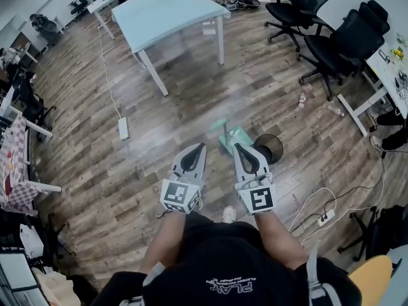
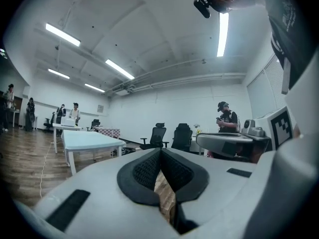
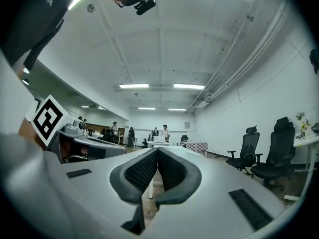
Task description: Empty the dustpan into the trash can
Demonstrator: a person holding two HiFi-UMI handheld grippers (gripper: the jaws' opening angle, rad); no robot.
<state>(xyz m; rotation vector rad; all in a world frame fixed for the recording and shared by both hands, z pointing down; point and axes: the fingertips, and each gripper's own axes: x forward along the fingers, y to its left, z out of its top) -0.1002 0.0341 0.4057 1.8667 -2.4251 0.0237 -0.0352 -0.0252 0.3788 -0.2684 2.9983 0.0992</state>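
Observation:
In the head view a mint-green dustpan [image 1: 231,136] with an upright handle stands on the wooden floor, just beyond my two grippers. A black mesh trash can [image 1: 269,147] stands right beside it, to its right. My left gripper [image 1: 199,147] is shut and empty, a little left of the dustpan. My right gripper [image 1: 236,147] is shut and empty too, with its tip in front of the dustpan's near edge. In the left gripper view the left gripper's [image 2: 160,151] jaws meet with nothing between them. The right gripper [image 3: 157,150] looks the same in its own view. Neither gripper view shows the dustpan or the can.
A light-blue table [image 1: 167,10] stands farther ahead, with a white power strip [image 1: 123,128] and its cable on the floor to its left. Black office chairs [image 1: 347,43] and small bottles [image 1: 301,99] are at the right. Another power strip [image 1: 326,217] with cables lies at the near right. People stand far off.

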